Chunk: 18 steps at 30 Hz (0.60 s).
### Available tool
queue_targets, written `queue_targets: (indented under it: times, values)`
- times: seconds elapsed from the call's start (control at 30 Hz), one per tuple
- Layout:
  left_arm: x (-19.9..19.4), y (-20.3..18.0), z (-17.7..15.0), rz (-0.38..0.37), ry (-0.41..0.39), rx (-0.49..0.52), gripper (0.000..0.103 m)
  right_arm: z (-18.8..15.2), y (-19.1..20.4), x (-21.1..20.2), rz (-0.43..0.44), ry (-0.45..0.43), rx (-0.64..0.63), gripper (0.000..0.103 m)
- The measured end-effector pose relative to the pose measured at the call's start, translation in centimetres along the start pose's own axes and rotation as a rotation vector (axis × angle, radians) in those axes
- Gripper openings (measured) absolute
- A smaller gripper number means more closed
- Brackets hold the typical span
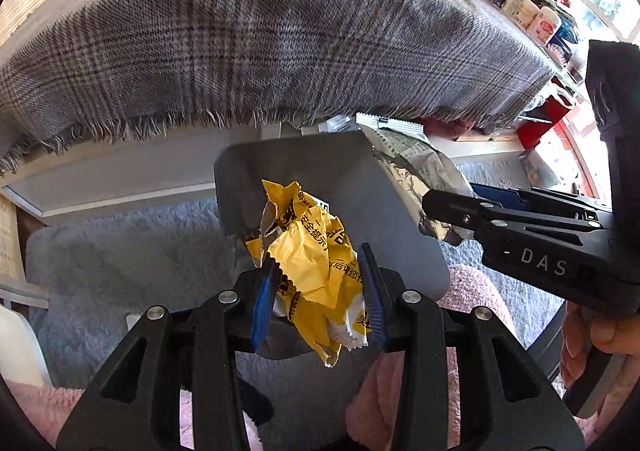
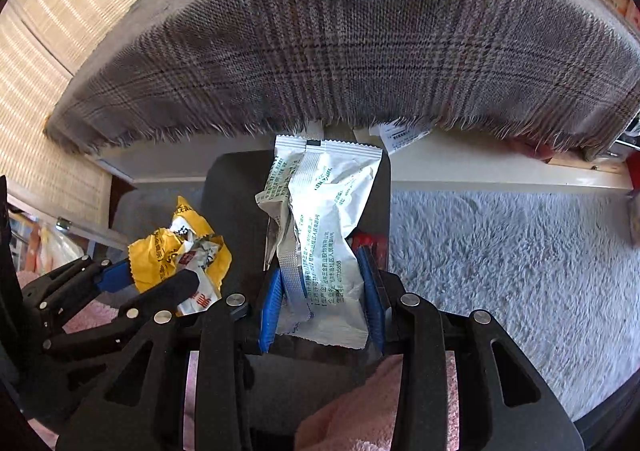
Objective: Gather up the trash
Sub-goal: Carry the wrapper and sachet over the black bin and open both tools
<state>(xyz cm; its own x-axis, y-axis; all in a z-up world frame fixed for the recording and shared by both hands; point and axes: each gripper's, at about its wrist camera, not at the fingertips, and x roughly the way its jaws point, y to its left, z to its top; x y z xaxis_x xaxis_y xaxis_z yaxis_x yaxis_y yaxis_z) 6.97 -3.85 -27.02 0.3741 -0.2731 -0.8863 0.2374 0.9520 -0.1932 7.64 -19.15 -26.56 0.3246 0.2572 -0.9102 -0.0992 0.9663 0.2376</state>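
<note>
Left hand-held gripper, lower centre, pinches a crumpled yellow wrapper. Right hand-held gripper clamps a white sachet, its lower edge tucked between the fingers. Both over a grey bin, opening hidden; plaid cloth above.

Grey plaid fringed cloth over table; shaggy grey rug; sunlit blinds.

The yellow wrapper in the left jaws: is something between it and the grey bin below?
Nothing visible blocks it. The yellow wrapper hangs clamped in the left gripper directly over the grey bin. The right gripper holds the white wrapper beside it.
</note>
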Motion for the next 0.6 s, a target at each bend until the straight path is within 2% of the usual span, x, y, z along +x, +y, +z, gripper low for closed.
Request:
queue_targets:
  times: [0.1,0.17,0.23,0.3,0.37,0.4,0.5,0.6]
  values:
    - [0.7,0.4,0.1,-0.007,0.016,-0.020,0.039,0.4,0.1,0.4,0.002,0.001,0.012,0.040]
    - [1.0,0.7,0.2,-0.014,0.020,-0.033,0.040,0.8,0.1,0.6,0.008,-0.004,0.022,0.046]
    - [1.2,0.8,0.3,-0.013,0.024,-0.034,0.048,1.2,0.3,0.6,0.000,-0.015,0.032,0.064]
    - [1.1,0.8,0.4,-0.001,0.018,-0.026,0.066,1.5,0.3,0.5,0.001,-0.026,0.036,0.064]
    - [0.7,0.8,0.5,0.021,0.003,-0.015,0.076,1.8,0.2,0.3,-0.001,-0.033,0.046,0.066]
    - [0.4,0.8,0.6,0.030,-0.003,-0.013,0.082,1.9,0.1,0.2,-0.005,-0.038,0.049,0.072]
    - [-0.4,1.0,0.7,0.048,-0.025,-0.020,0.092,2.1,-0.2,-0.7,-0.041,-0.066,0.053,0.085]
    - [-1.6,1.2,1.1,0.052,-0.055,-0.024,0.095,2.1,-0.7,-2.3,-0.063,-0.104,0.063,0.092]
